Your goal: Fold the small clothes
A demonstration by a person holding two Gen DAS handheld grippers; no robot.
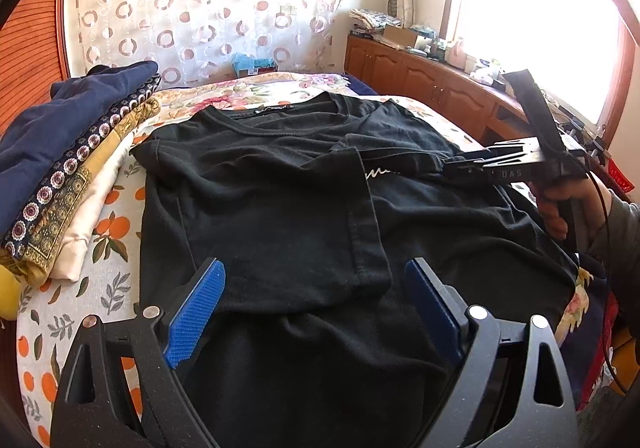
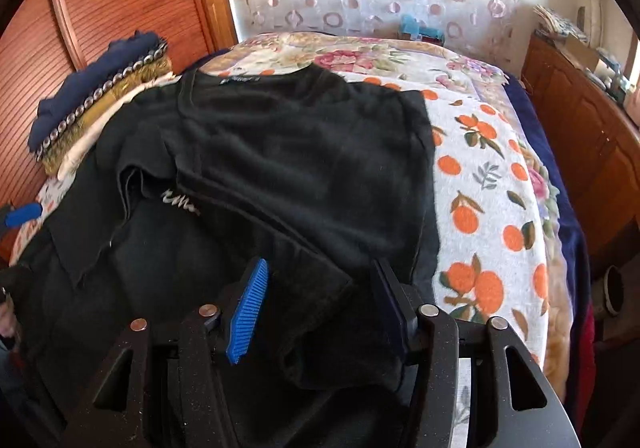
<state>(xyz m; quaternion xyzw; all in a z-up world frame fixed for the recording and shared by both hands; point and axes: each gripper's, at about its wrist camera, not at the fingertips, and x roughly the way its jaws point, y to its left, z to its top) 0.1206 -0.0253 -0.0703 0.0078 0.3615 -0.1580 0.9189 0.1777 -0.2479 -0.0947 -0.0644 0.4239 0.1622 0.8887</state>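
A black T-shirt (image 1: 280, 183) lies on the bed, collar at the far end, both sleeves folded in over the body; white lettering shows between the folds. It fills the middle of the right wrist view (image 2: 304, 167). My left gripper (image 1: 316, 280) is open just above the folded left sleeve hem, holding nothing. My right gripper (image 2: 320, 280) is open above the folded right sleeve's edge, empty. From the left wrist view the right gripper (image 1: 452, 165) is at the shirt's right side, seen side-on.
A stack of folded clothes (image 1: 68, 167), navy on top, sits at the left of the bed, also in the right wrist view (image 2: 100, 103). The orange-print blanket (image 2: 480, 207) covers the bed. A wooden cabinet (image 1: 420, 83) with clutter stands at right by the window.
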